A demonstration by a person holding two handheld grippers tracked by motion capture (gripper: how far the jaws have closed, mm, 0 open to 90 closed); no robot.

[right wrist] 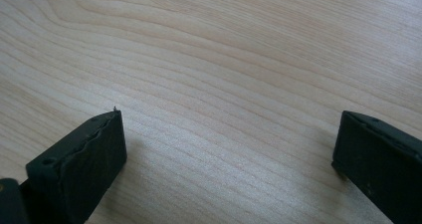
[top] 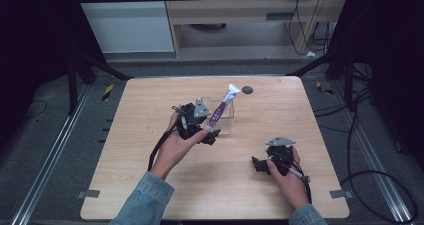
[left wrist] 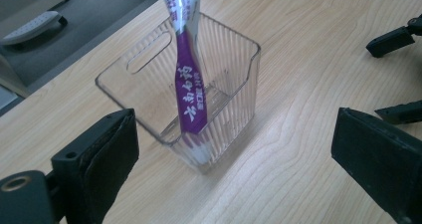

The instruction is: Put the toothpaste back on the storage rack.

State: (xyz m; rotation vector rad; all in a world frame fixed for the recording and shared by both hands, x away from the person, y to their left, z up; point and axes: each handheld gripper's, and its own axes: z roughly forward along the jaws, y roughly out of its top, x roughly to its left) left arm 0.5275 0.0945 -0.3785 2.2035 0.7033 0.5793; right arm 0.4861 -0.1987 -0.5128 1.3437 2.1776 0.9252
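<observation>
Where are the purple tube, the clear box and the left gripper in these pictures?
Purple tube (left wrist: 190, 92): left gripper view, on its printed purple middle.
Clear box (left wrist: 239, 77): left gripper view, on its ribbed right wall.
Left gripper (left wrist: 234, 159): left gripper view, midway between its two open black jaws.

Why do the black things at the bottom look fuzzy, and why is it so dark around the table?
Left gripper view: the near jaws blur, while the purple tube in the clear box stays sharp. High view: light falls on the table; the room around it sits in shadow.
</observation>
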